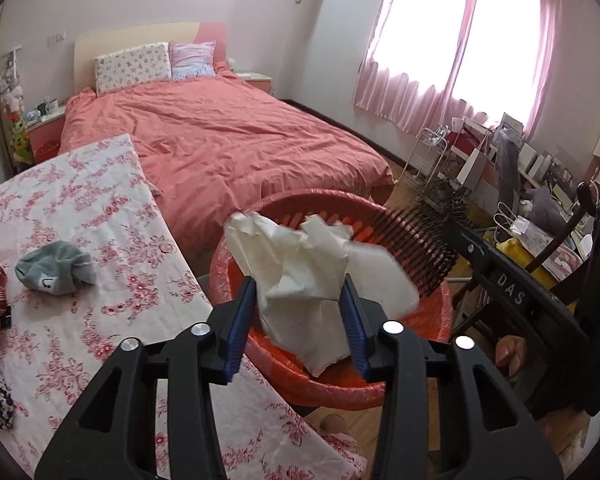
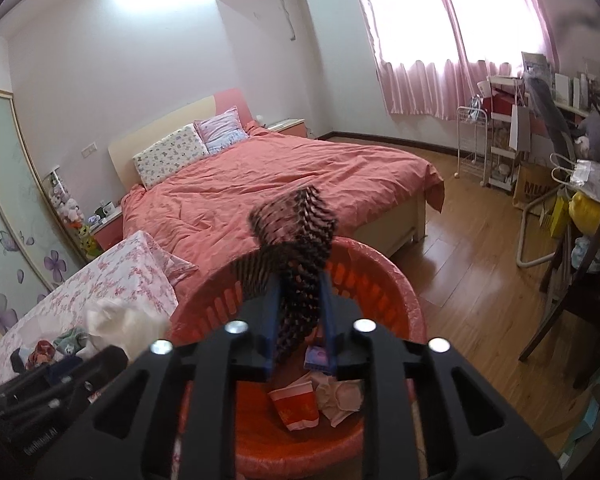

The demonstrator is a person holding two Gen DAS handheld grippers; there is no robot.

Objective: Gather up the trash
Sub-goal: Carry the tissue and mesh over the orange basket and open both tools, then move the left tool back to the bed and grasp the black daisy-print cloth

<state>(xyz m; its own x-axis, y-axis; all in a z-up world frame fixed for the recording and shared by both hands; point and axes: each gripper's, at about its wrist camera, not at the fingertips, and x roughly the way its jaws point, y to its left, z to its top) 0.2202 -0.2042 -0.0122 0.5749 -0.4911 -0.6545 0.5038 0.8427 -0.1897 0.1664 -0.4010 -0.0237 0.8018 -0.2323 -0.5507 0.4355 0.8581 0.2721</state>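
The task looks partly done; the red bin already holds a red paper cup and crumpled wrappers. The left gripper has its fingers around a white crumpled paper over the bin rim; the right gripper has its fingers around a dark spiky strip above the bin. Whether the pads press, I cannot tell; both pieces hang over the opening. The flowered table edge is just beside the bin, wooden floor free on the other side; cloth items remain near the table's left edge.

White tissue, red bin, salmon bedspread, pink-flowered tablecloth.
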